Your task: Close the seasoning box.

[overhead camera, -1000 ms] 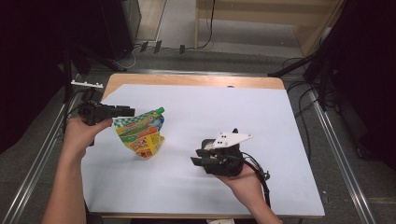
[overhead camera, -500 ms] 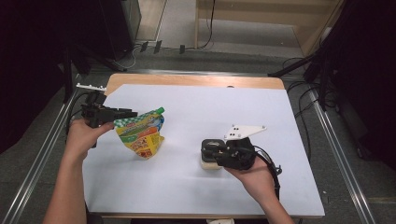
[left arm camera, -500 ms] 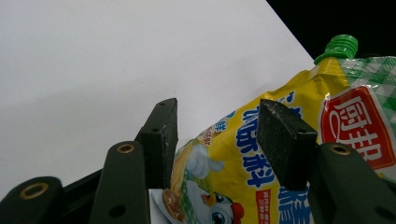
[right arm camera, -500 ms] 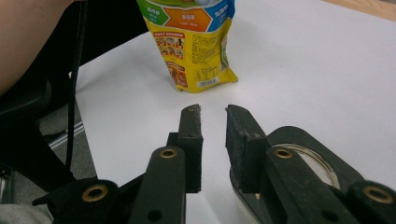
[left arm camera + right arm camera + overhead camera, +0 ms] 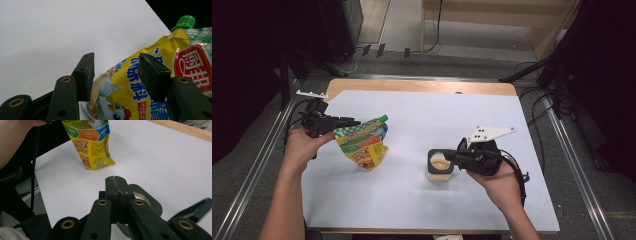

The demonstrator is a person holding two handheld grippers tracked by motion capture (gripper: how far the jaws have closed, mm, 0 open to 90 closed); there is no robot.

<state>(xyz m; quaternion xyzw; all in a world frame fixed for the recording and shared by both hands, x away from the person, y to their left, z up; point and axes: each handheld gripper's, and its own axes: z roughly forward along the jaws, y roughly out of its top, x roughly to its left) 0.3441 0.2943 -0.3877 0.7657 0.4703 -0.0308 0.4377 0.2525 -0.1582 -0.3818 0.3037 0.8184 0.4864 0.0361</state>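
A yellow pouch with a green cap stands tilted at the left of the white sheet, its bottom corner on the sheet. My left gripper grips its top corner. The pouch sits between the pads, which have just been opening slightly and still touch it. A small clear jar with beige contents stands uncovered at centre right. My right gripper hovers at its right rim. Its jaws have just been closing and now meet with nothing between them, the jar mouth below.
The white sheet covers a wooden table whose far edge shows bare. Metal rails run along both sides. Cables and black stands lie on the floor beyond. A cable trails from my right gripper.
My right gripper has lifted and drawn back to the right off the jar, uncovering its beige contents, and its jaws have closed. The left hand and the pouch have stayed put.
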